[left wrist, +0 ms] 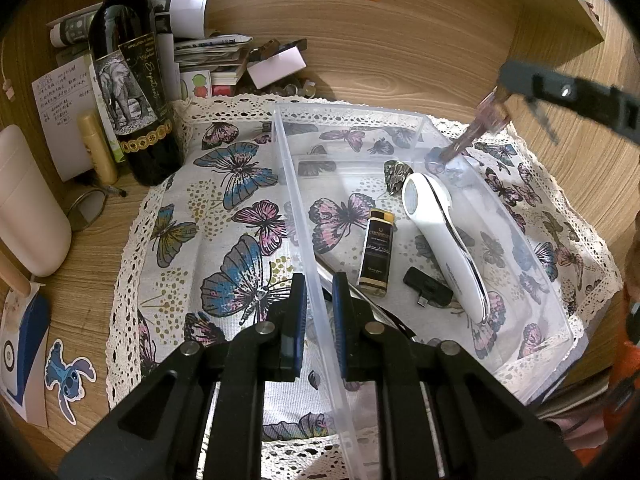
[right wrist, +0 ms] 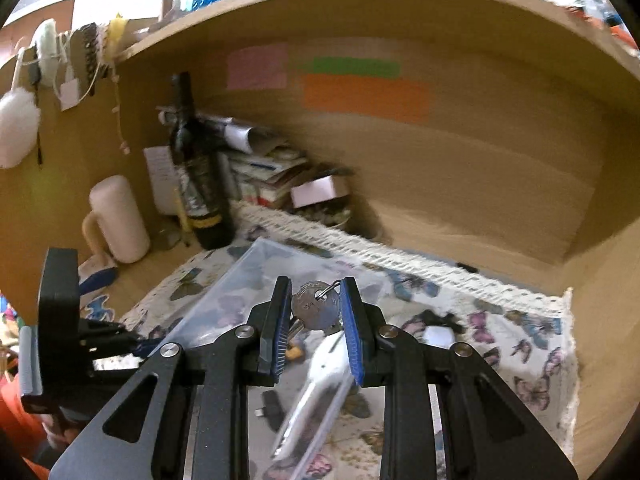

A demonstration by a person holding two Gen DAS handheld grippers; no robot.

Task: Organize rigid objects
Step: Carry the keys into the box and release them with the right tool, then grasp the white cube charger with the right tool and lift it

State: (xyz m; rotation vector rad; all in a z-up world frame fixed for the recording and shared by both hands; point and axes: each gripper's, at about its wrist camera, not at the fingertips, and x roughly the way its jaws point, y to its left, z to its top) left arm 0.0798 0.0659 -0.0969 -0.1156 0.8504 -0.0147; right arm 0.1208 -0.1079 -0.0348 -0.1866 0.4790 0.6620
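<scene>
A clear plastic bin (left wrist: 536,312) lies on a butterfly cloth. My left gripper (left wrist: 319,304) is shut on the bin's near wall, one finger each side. Inside lie a white handheld device (left wrist: 444,240), a small black-and-gold bottle (left wrist: 376,256), a black USB adapter (left wrist: 426,292) and a patterned clip (left wrist: 396,174). My right gripper (right wrist: 316,312) is shut on a bunch of silver keys (right wrist: 316,308) and holds it above the bin (right wrist: 240,292). In the left wrist view the right gripper's fingers (left wrist: 520,80) hold the blurred key bunch (left wrist: 476,128) over the bin's far corner.
A dark wine bottle (left wrist: 132,80), a gold tube (left wrist: 98,148), a cream mug (left wrist: 28,204), glasses (left wrist: 88,208) and stacked papers (left wrist: 212,56) stand at the back left. A wooden back wall and side wall (left wrist: 580,140) enclose the desk. A Stitch sticker (left wrist: 68,376) lies at front left.
</scene>
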